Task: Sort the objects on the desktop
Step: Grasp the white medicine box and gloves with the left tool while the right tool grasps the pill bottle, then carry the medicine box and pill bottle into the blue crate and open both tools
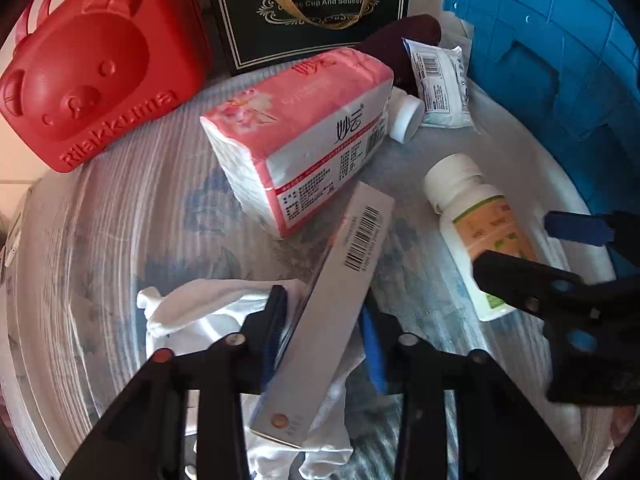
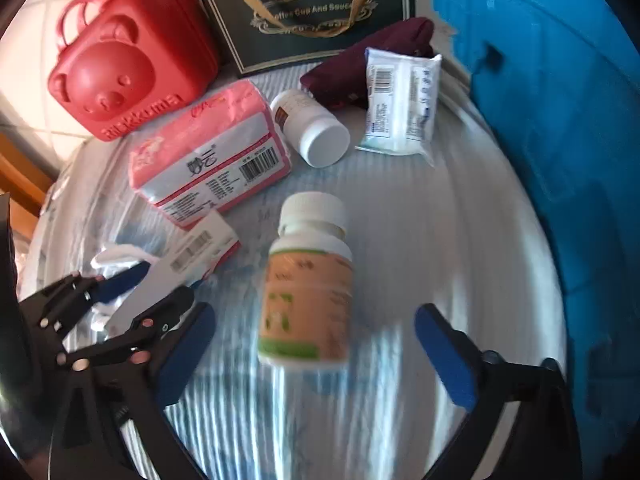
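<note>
Left wrist view: the left gripper (image 1: 324, 320) pinches a long box (image 1: 320, 312). Right gripper (image 2: 316, 340), jaws wide and empty, straddles a bottle (image 2: 308, 288). Next, I think, it squeezes the bottle.

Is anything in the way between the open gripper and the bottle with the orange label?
Nothing visible. The right gripper is open, and the orange-label bottle lies on the cloth between its blue pads, which are not touching it. The nearby long box sits off to one side.
</note>
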A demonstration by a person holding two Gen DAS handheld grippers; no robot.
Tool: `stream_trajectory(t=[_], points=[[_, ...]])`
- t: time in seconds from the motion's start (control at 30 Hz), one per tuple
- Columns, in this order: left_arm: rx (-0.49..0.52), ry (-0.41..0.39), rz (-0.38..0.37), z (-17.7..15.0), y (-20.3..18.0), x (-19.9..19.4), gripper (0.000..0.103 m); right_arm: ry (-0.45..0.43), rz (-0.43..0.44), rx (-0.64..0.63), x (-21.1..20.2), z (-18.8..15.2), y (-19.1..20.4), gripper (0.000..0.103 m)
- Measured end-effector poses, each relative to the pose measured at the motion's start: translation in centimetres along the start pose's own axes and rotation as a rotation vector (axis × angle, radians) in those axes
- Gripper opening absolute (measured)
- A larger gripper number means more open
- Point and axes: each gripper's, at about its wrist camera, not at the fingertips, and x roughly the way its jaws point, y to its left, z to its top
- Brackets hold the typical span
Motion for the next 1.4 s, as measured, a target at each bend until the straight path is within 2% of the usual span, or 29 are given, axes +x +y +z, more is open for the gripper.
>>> stream_trajectory(t=[0.03,0.1,0.13,0.3,0.6,0.87,1.0,1.13,1.23,1.4], points=[[0.005,0.005,0.010,0.0,0.0,0.2,0.029,0.029,-0.007,-0.001,1.1,0.5,0.3,0.080],[0.005,0.000,0.009,0.0,0.1,-0.1,0.028,0.074,-0.006,0.006,2.5,0.9,0.4,0.057],[0.003,-0.005,0.008,-0.1,0.2,-0.4,0.027,0.096,-0.015,0.008,3.3,0.8,0.4,0.053],[-0.002,-0.099,-0.007,-1.0,0.8,-5.3,0.026,0.031,0.011,-0.008,0.8,0.1,0.9,0.052],[-0.072,-0.282,-0.052,-4.0,0.9,-16.6,0.025,-0.198,0.062,-0.053,-11.6,-3.0,3.2,0.052],[-0.044,-0.497,-0.064,-4.8,-1.3,-26.1,0.025,-0.409,0.041,-0.076,-22.3,-5.7,5.2,0.052],[-0.003,-0.559,-0.082,-4.4,-3.9,-29.2,0.025,-0.486,0.031,-0.057,-27.3,-7.0,4.5,0.052],[0.038,-0.618,-0.127,-3.7,-6.9,-32.2,0.025,-0.578,-0.029,-0.017,-32.1,-8.1,2.9,0.052],[0.085,-0.665,-0.157,-2.3,-10.4,-34.6,0.025,-0.635,-0.051,0.023,-35.5,-8.9,0.8,0.052],[0.124,-0.738,-0.217,-0.1,-17.4,-39.0,0.025,-0.723,-0.106,0.074,-41.1,-10.7,-5.1,0.052]])
